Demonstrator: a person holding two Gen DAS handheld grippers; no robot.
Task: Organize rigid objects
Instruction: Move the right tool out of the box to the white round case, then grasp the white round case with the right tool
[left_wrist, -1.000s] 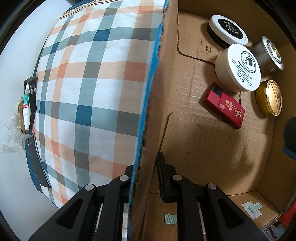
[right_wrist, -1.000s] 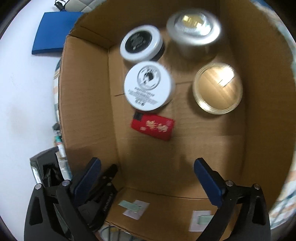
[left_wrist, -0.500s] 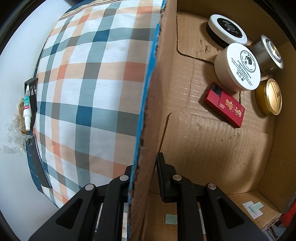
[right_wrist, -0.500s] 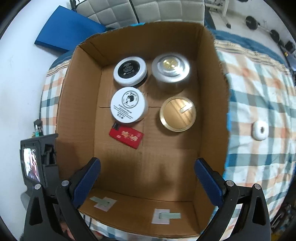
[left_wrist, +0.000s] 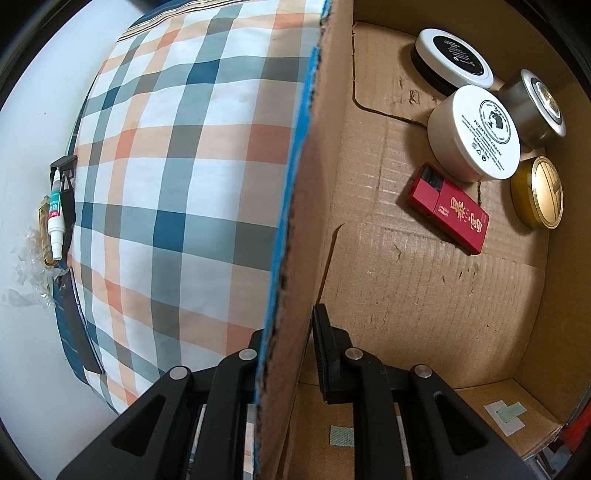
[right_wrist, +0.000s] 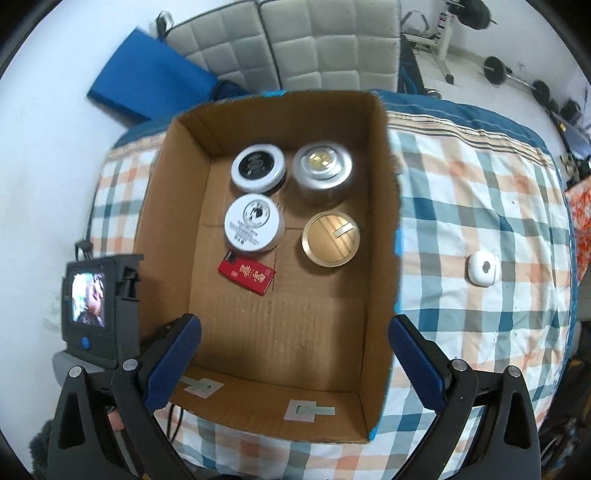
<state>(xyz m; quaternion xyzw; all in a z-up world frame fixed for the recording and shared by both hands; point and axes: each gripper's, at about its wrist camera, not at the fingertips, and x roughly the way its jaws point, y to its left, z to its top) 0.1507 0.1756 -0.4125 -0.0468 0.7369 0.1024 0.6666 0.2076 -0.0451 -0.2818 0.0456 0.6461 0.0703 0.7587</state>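
A cardboard box (right_wrist: 376, 229) stands on the plaid bed. It holds a black-lidded jar (right_wrist: 258, 167), a silver tin (right_wrist: 322, 168), a white cream jar (right_wrist: 253, 222), a gold tin (right_wrist: 331, 238) and a red box (right_wrist: 246, 272). The same items show in the left wrist view: cream jar (left_wrist: 480, 129), red box (left_wrist: 448, 207). My left gripper (left_wrist: 288, 343) is shut on the box's left wall (left_wrist: 303, 221). My right gripper (right_wrist: 293, 354) is open and empty, high above the box's near end. A small white case (right_wrist: 483, 266) lies on the bed right of the box.
A tube (left_wrist: 55, 218) and a black strap lie off the bed's edge in the left wrist view. A blue mat (right_wrist: 147, 85), grey cushions (right_wrist: 295, 40) and gym weights (right_wrist: 517, 74) sit beyond the bed. The left gripper's screen (right_wrist: 88, 295) shows beside the box.
My right gripper has risen and pulled back out of the box, so the whole box and bed now show. The left gripper has stayed clamped on the wall.
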